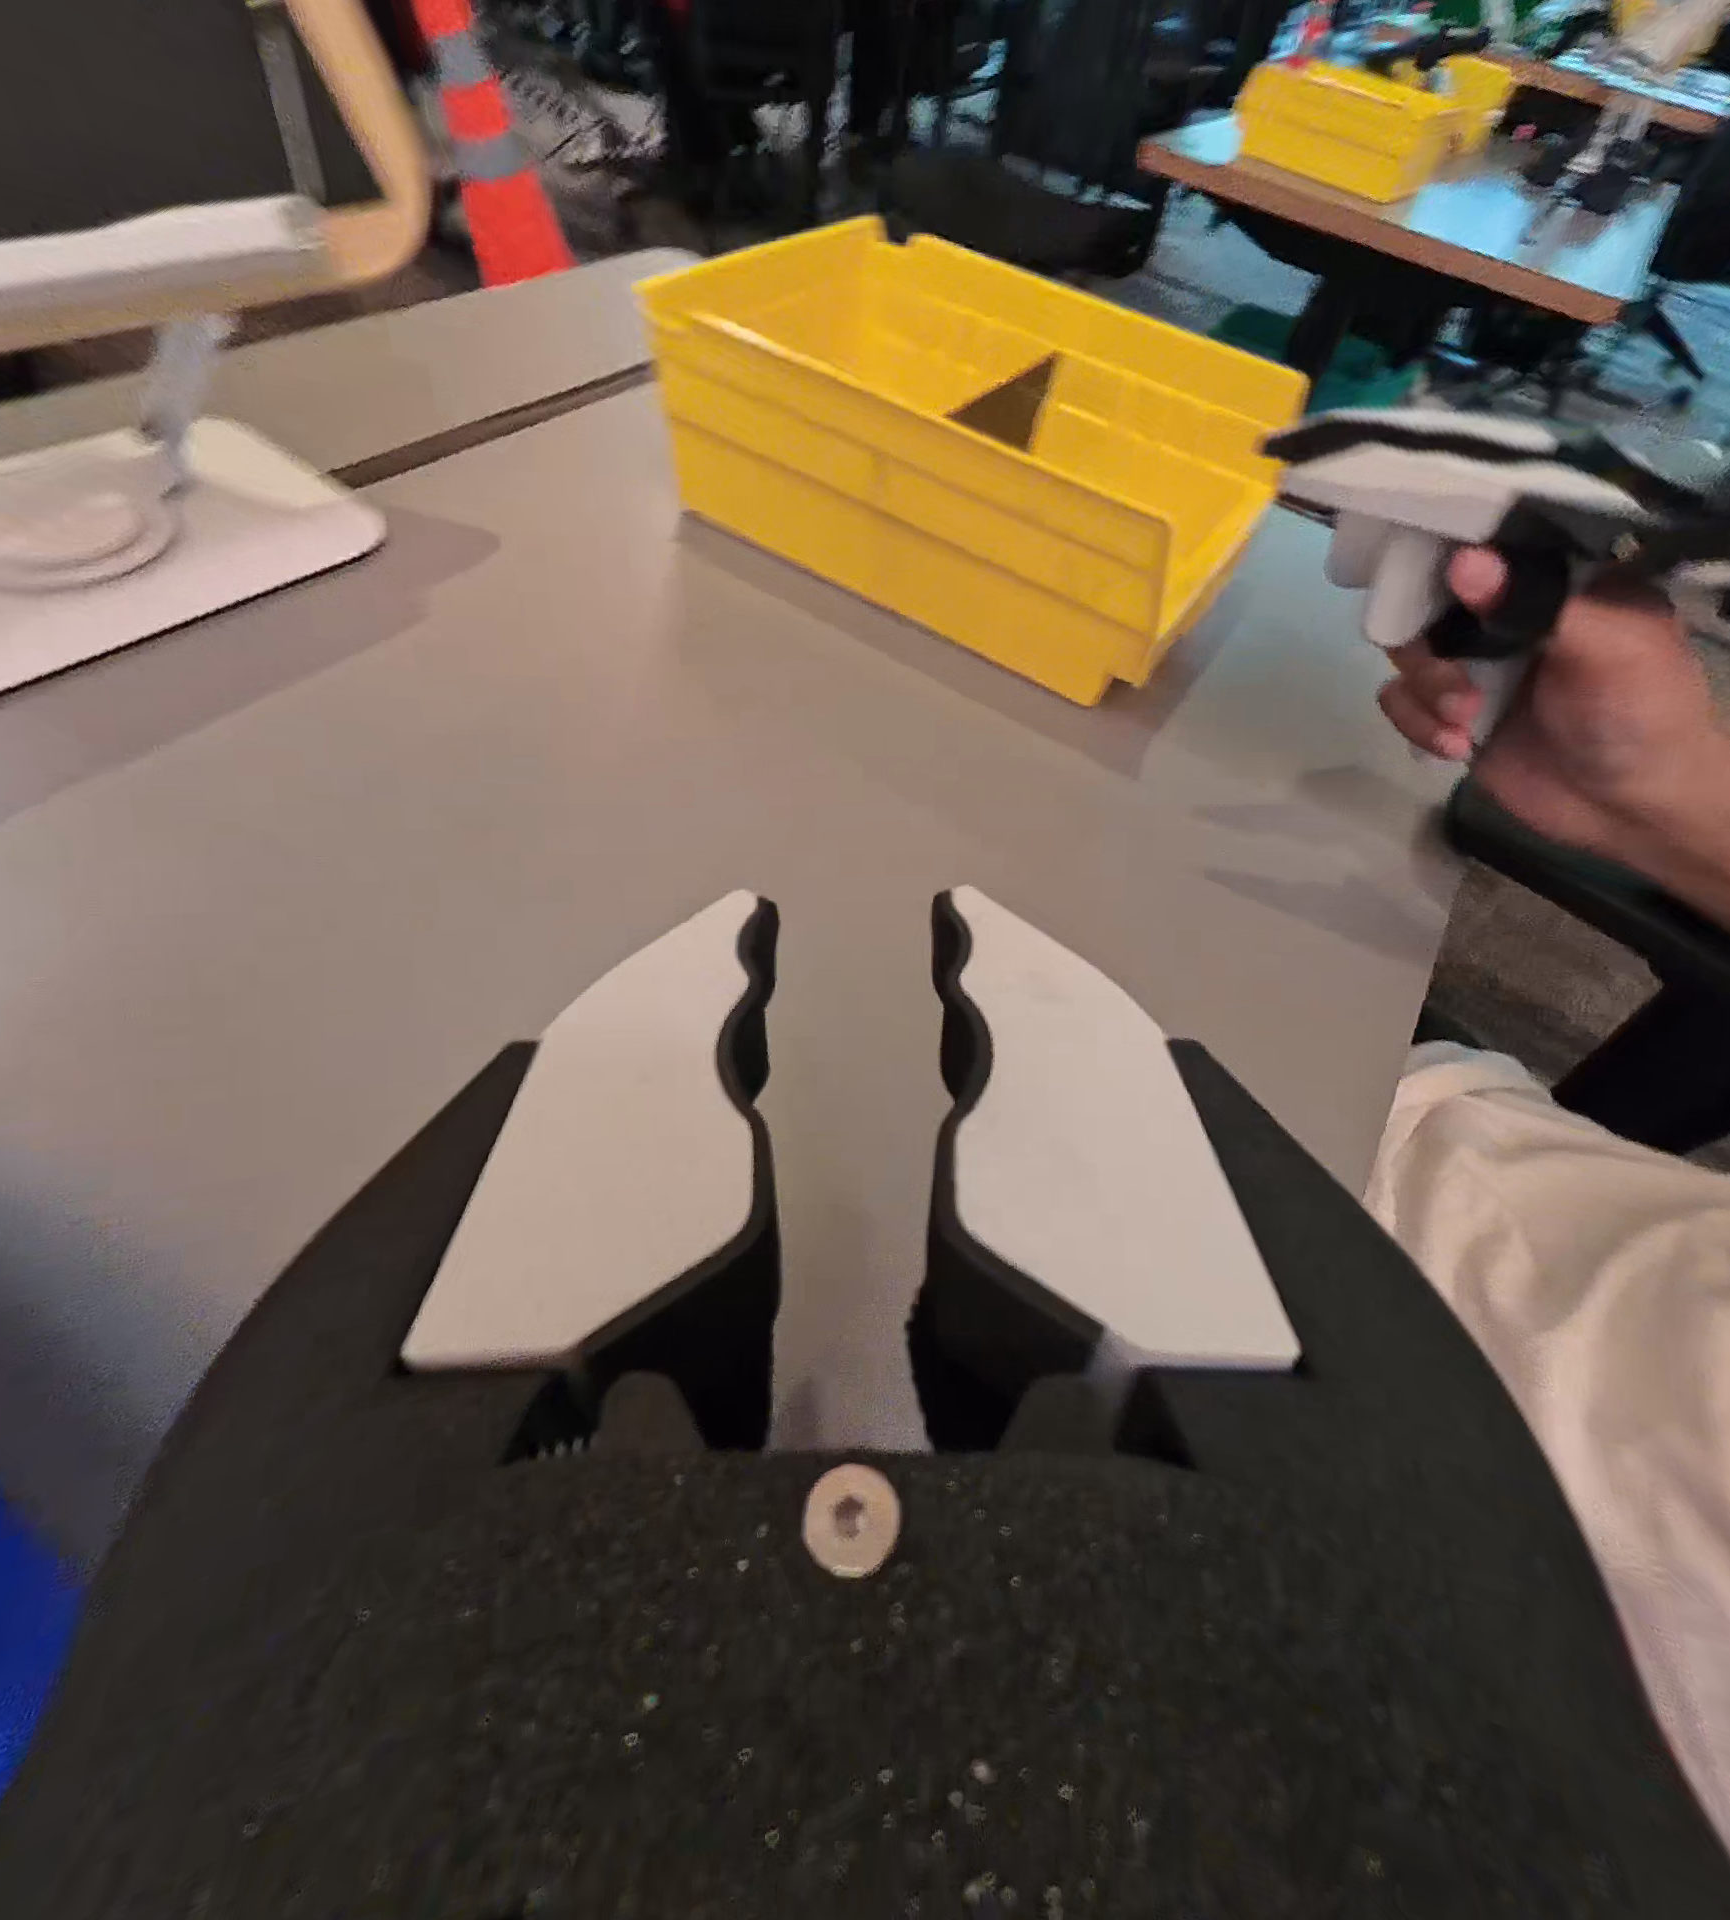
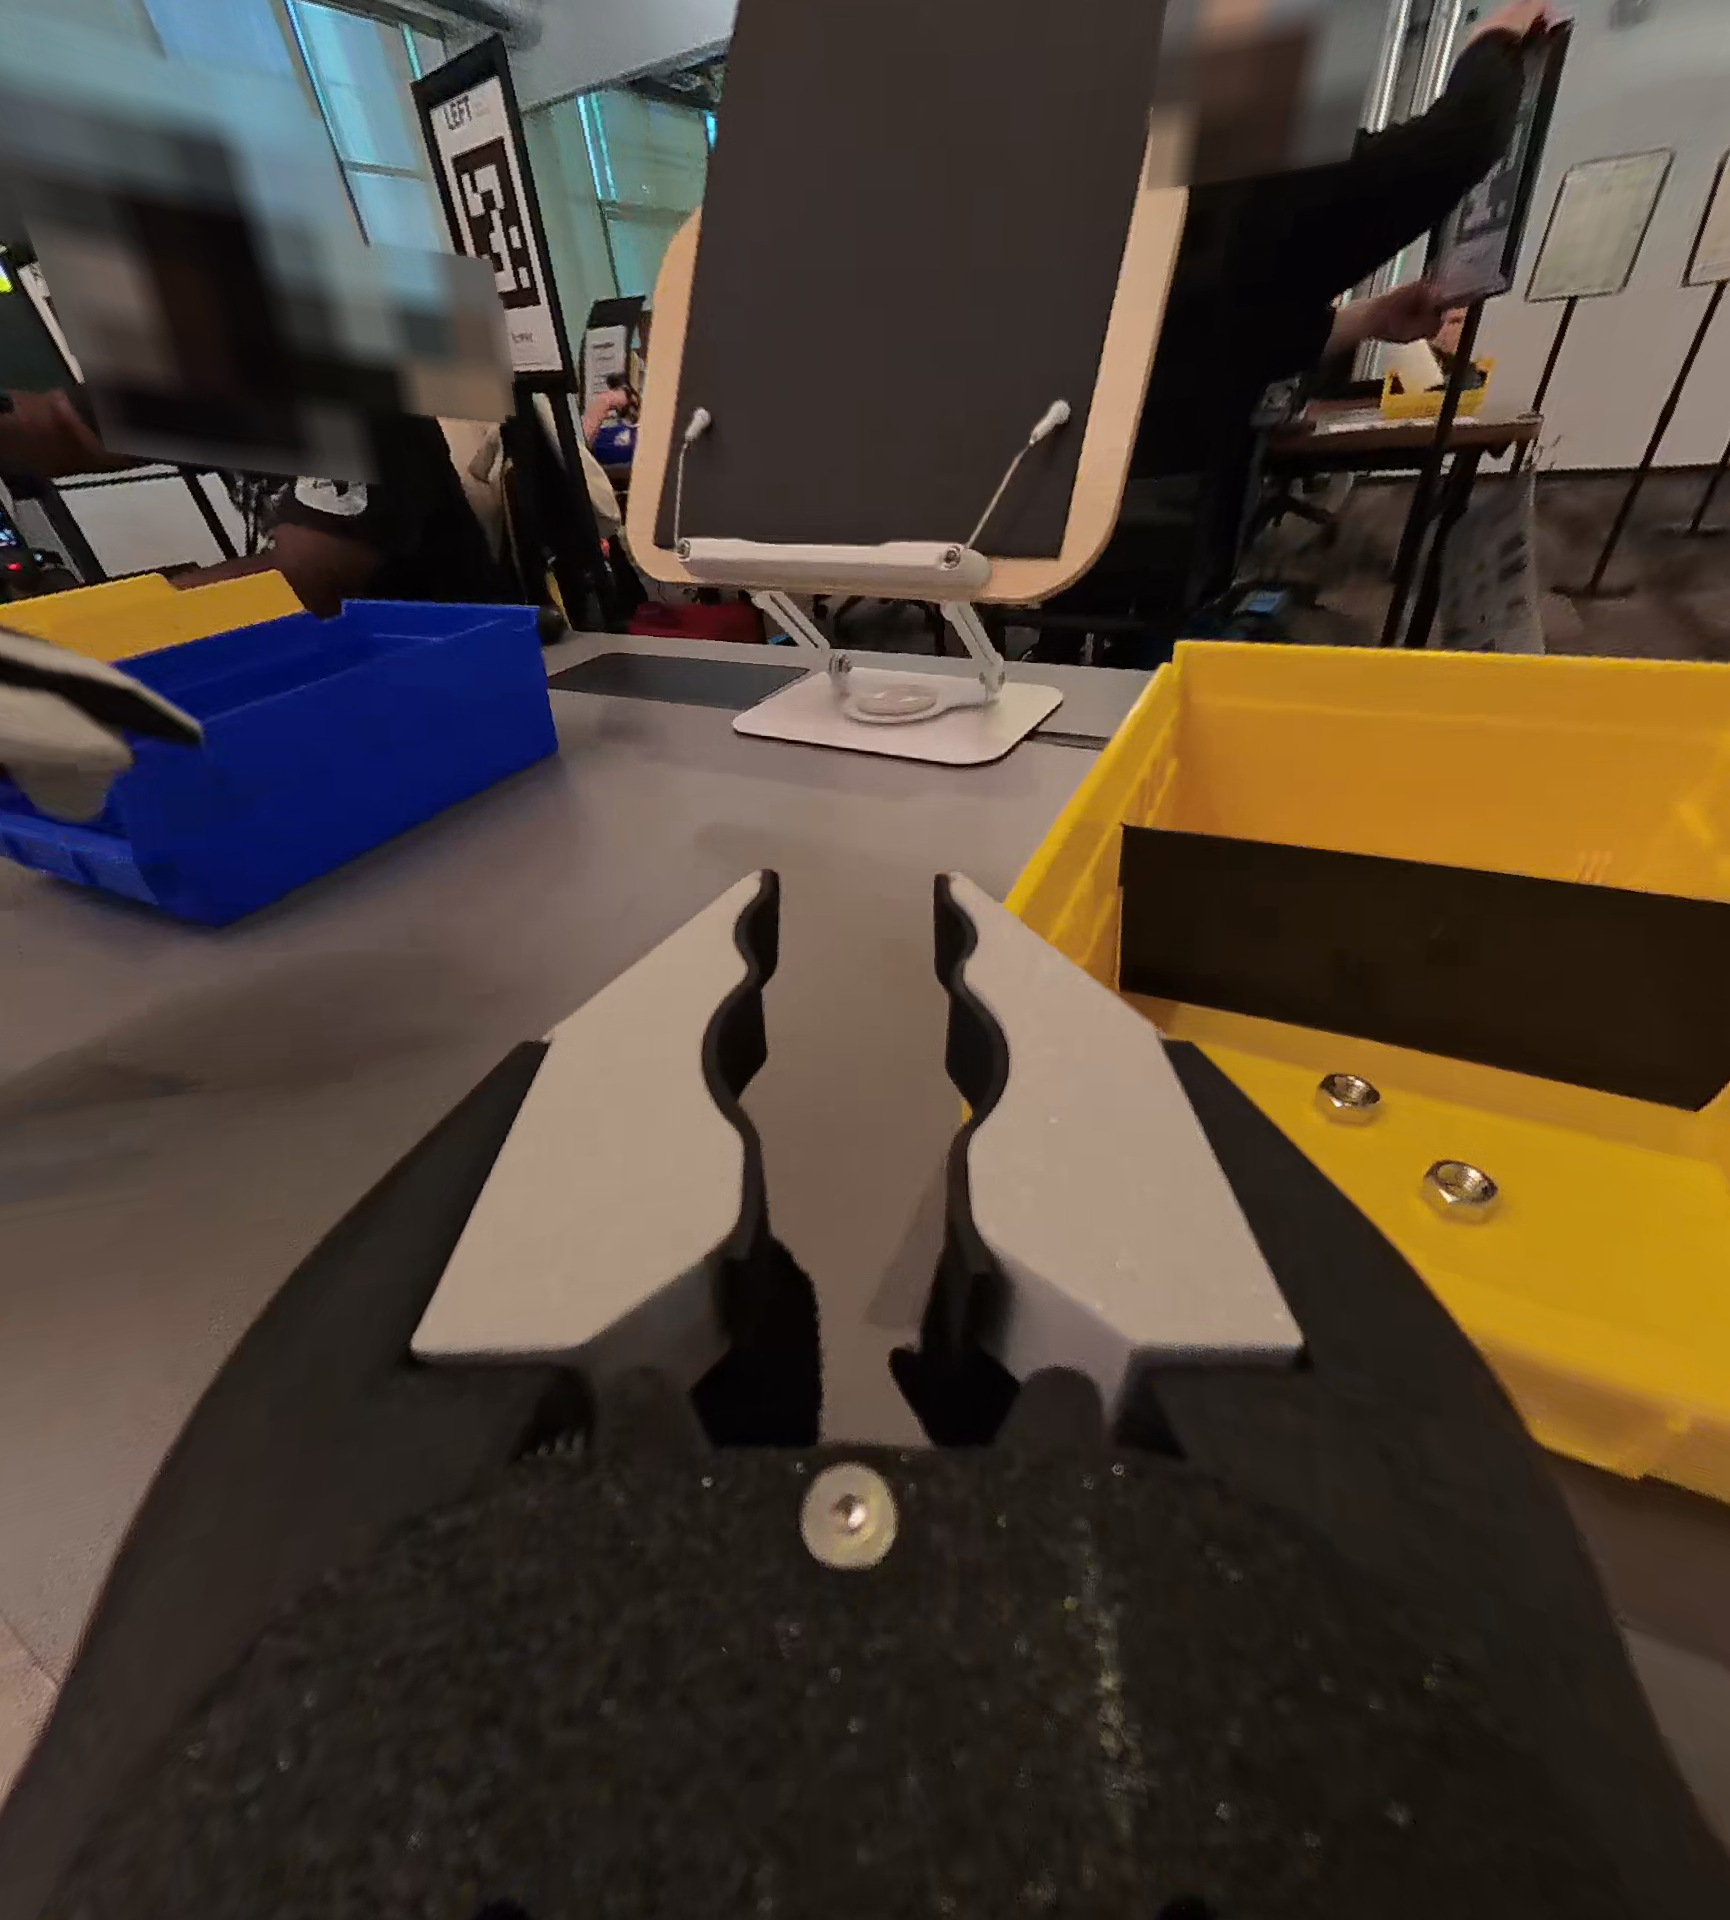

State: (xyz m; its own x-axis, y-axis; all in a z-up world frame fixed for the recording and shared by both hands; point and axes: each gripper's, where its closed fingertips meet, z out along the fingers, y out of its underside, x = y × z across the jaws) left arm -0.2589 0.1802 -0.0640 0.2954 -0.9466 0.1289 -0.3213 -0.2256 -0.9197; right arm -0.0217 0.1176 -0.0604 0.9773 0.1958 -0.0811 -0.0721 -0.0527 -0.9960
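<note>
My left gripper (image 1: 855,914) is open and empty above the grey table (image 1: 528,779). A yellow bin (image 1: 954,457) with a black divider stands ahead of it on the right. My right gripper (image 2: 855,899) is open and empty over the table (image 2: 425,1039), just left of the yellow bin (image 2: 1463,1247). Two metal nuts (image 2: 1347,1097) (image 2: 1460,1192) lie on the bin's floor in front of the black divider (image 2: 1443,966). The right gripper also shows in the left wrist view (image 1: 1287,457), held by a hand beside the bin. The left gripper's tip shows at the left edge of the right wrist view (image 2: 154,727).
A blue bin (image 2: 321,748) stands at the left, with another yellow bin (image 2: 144,613) behind it. A tablet on a white stand (image 2: 902,707) stands at the table's far side. An orange cone (image 1: 497,156) and other tables with yellow bins (image 1: 1349,135) stand beyond. White cloth (image 1: 1619,1351) lies at the right. Across from one pair of fingers to the other is roughly 25 centimeters.
</note>
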